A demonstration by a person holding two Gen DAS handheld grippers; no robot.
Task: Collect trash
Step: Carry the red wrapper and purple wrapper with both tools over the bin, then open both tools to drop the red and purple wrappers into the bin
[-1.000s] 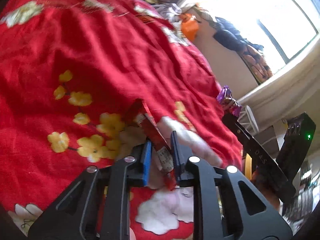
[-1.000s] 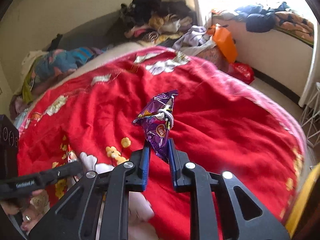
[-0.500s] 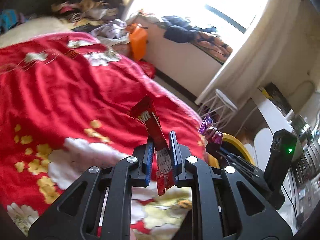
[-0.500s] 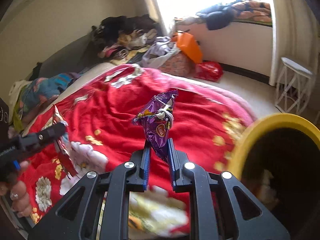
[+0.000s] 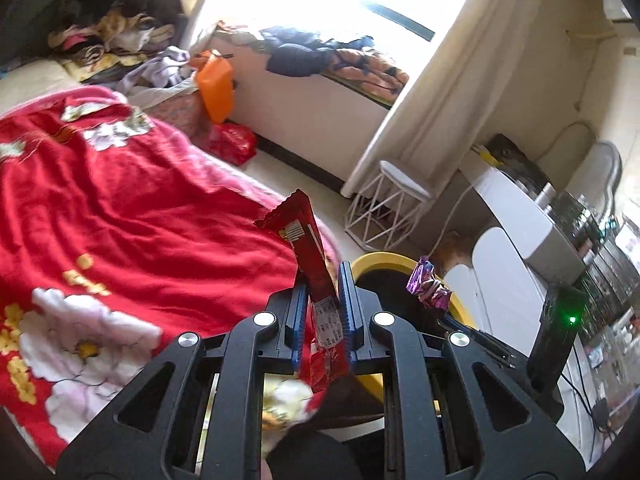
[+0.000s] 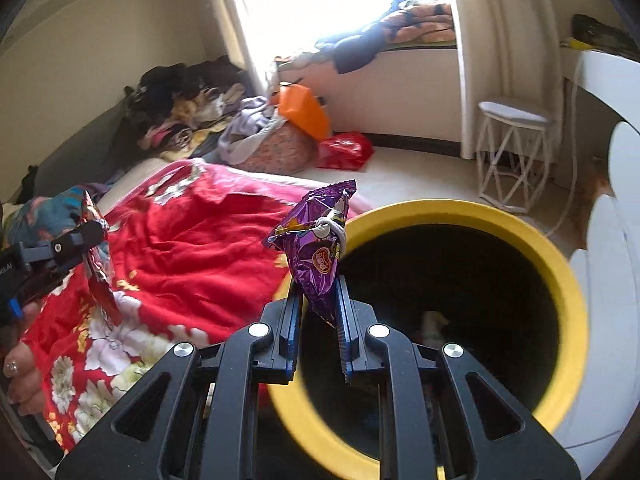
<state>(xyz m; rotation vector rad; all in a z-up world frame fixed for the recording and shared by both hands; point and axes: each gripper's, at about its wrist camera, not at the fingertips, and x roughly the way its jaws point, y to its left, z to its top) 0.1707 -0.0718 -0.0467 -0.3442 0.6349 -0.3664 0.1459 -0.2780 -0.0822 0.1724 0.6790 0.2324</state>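
My left gripper [image 5: 322, 312] is shut on a long red snack wrapper [image 5: 310, 248], held upright above the bed's edge. My right gripper [image 6: 317, 312] is shut on a crumpled purple wrapper [image 6: 316, 248], held over the near left rim of a yellow-rimmed bin [image 6: 532, 240] with a dark inside. In the left wrist view the bin [image 5: 384, 261] lies just beyond my fingers, and the right gripper with the purple wrapper [image 5: 428, 286] hangs over it. In the right wrist view the left gripper [image 6: 86, 238] and its red wrapper [image 6: 98, 276] show at the far left.
A bed with a red flowered blanket [image 5: 120, 220] fills the left. A white wire stool [image 5: 394, 204] stands by the curtain. An orange bag [image 5: 216, 84], a red bag [image 5: 232, 142] and piled clothes [image 6: 188, 108] lie beyond the bed. White furniture [image 5: 516, 216] stands on the right.
Both grippers swung right from over the bed toward the bin, each still holding its wrapper. The right gripper now hangs over the bin's opening, and the left one has neared its rim.
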